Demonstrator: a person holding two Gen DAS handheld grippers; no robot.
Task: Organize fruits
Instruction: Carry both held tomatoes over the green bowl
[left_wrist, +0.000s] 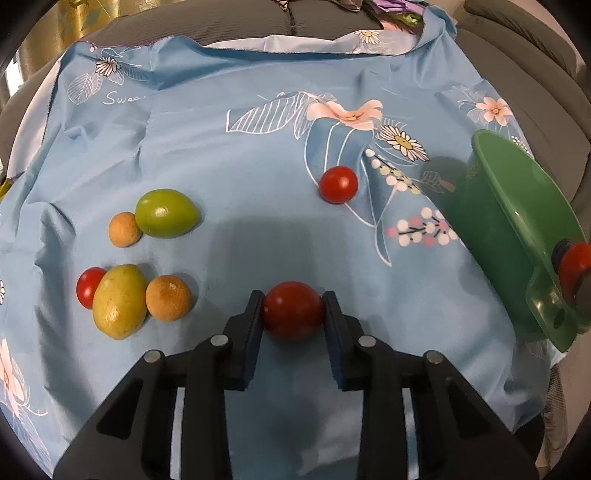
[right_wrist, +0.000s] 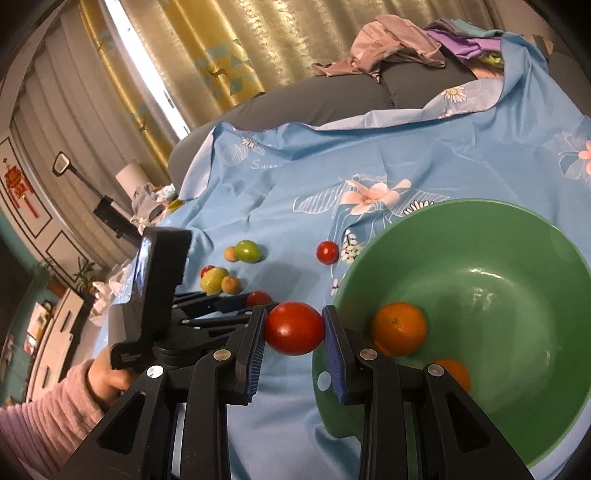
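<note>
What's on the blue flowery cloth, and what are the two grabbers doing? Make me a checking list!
Surface: blue floral cloth, wrinkled, spread over grey cushions.
Job's things: green bowl holds two oranges; loose red tomato; five small fruits lie clustered apart.
Clutter: crumpled clothes behind.
Grippers: left gripper shut on a tomato; right gripper shut on another tomato beside the bowl.
Cables: nothing seen.
Surroundings: gold curtain, pink sleeve.

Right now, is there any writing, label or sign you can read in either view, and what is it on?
"Swee", cut off by a fold: white script on the blue floral cloth.
Red wall ornament: characters too small to read.
Small print on the black device: too blurred.
</note>
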